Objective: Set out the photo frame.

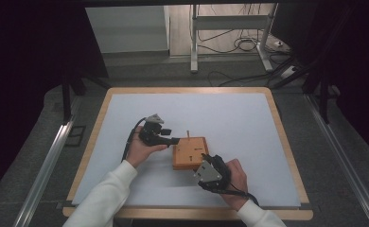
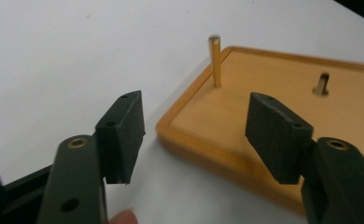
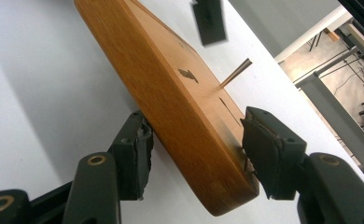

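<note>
Wooden block [image 1: 190, 153] with upright peg [image 1: 188, 135] between left gripper [image 1: 173, 140] and right gripper [image 1: 209, 160] on white table [image 1: 239, 118].

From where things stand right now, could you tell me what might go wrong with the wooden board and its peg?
1. The right gripper clamps only a corner of the wooden board, across its thickness. Such a narrow hold may let the board pivot or slip.
2. The left gripper stands open just short of the brass peg. A careless sweep could knock the thin upright peg askew.
3. One of the left fingers hangs over the board's raised rim and could catch on it.
</note>
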Available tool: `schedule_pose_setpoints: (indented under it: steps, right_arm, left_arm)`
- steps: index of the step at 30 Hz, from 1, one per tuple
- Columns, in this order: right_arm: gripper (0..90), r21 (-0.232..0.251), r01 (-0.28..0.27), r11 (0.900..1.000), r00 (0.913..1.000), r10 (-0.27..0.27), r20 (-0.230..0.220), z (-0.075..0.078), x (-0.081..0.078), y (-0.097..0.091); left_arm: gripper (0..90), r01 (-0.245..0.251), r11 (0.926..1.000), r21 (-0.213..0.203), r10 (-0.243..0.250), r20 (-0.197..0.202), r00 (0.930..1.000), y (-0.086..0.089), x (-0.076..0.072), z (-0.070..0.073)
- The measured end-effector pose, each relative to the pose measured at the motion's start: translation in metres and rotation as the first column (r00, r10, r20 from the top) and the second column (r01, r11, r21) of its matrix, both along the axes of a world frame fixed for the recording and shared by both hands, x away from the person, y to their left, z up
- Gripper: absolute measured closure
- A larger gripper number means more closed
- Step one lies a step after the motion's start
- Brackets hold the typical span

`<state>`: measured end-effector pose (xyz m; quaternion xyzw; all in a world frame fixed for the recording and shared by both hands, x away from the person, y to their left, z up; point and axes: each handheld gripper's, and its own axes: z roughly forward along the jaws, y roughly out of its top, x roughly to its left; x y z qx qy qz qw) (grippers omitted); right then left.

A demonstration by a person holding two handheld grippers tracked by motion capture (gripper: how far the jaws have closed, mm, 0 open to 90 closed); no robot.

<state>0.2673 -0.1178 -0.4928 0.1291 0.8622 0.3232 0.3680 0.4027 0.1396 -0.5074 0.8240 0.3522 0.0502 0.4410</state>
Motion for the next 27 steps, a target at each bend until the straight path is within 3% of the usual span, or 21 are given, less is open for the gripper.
schedule_pose_setpoints:
  steps: [3,7,14,21,27]
  right_arm:
    - [43.8,-0.001,-0.001,1.0000,1.0000,0.001,0.000,0.000,0.000,0.000]
    - [44.0,0.003,0.003,1.0000,1.0000,-0.003,0.003,0.001,0.001,-0.001]
    - [44.8,0.003,0.009,1.0000,0.9999,-0.010,0.013,0.002,0.001,-0.002]
    - [45.7,0.003,0.011,0.9999,0.9999,-0.011,0.012,0.006,0.003,-0.003]
    - [46.3,0.012,0.012,0.9999,0.9999,-0.012,0.003,0.010,0.006,-0.003]
  left_arm:
    - [34.1,-0.022,0.9994,0.026,0.022,0.026,0.9994,0.008,-0.011,-0.002]
    - [32.2,-0.040,0.9988,0.026,0.039,0.048,0.9981,0.012,-0.022,-0.002]
    - [30.3,-0.035,0.9964,0.077,0.027,0.092,0.9954,0.022,-0.042,-0.003]
    - [29.7,-0.037,0.9950,0.092,0.030,0.077,0.9966,0.042,-0.058,-0.012]
    - [29.7,-0.046,0.9938,0.101,0.038,0.079,0.9962,0.051,-0.063,-0.015]
